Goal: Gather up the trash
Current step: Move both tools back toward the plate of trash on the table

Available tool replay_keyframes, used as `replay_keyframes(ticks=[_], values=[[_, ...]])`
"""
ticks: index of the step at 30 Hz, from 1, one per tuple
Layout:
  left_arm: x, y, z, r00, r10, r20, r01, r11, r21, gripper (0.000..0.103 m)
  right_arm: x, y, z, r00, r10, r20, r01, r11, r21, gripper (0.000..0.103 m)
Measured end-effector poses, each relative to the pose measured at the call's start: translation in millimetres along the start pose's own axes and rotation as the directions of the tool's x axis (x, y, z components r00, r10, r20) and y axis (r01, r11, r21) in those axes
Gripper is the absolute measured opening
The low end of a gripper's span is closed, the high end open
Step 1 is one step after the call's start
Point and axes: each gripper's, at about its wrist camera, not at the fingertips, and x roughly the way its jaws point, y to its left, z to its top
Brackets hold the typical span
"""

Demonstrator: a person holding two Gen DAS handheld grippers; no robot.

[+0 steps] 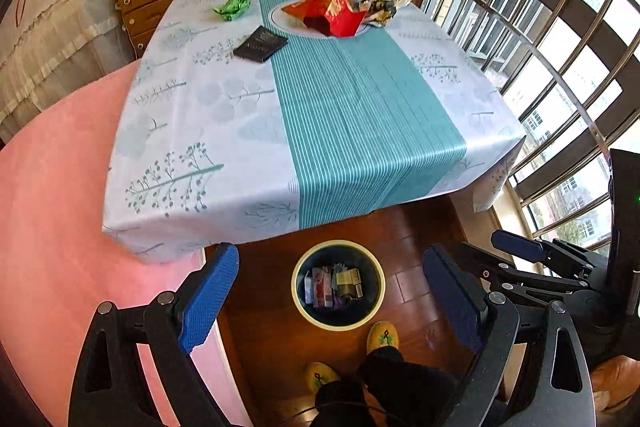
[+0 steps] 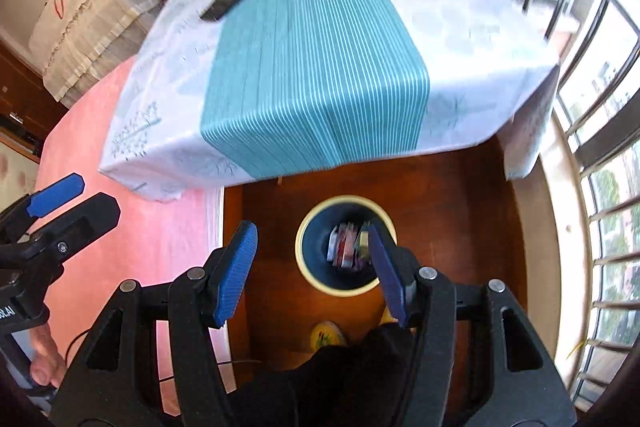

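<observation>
Both grippers, left gripper (image 1: 332, 297) and right gripper (image 2: 312, 273), gaping wide, empty. Some wrappers already in bin (image 1: 298, 291), lower centre. Red bag (image 1: 332, 13), green wrapper (image 1: 233, 2), black packet (image 1: 260, 44) left on counter (image 1: 340, 115), upper frame.

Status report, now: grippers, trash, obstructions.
Left gripper and right gripper open, empty, above bin. Red wrapper, green wrapper on table. Nothing in the way.

Black hand-held gripper (image 1: 332, 297) frames, ribbed blue pads (image 1: 208, 301), silver pivot screws; dark trousers, yellow embroidered slippers (image 1: 383, 337).
</observation>
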Motion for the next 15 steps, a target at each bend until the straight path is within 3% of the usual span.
replay_keyframes(ticks=[10,15], values=[[-59,11,38,0.991,-0.031,0.129,0.026,0.999,0.043,0.095,-66,33,43,0.977,-0.073,0.199,0.091,0.993,-0.081,0.055],[-62,13,70,0.986,-0.035,0.162,0.029,0.999,0.041,0.095,-74,28,74,0.971,-0.073,0.229,0.088,0.995,-0.055,0.055]])
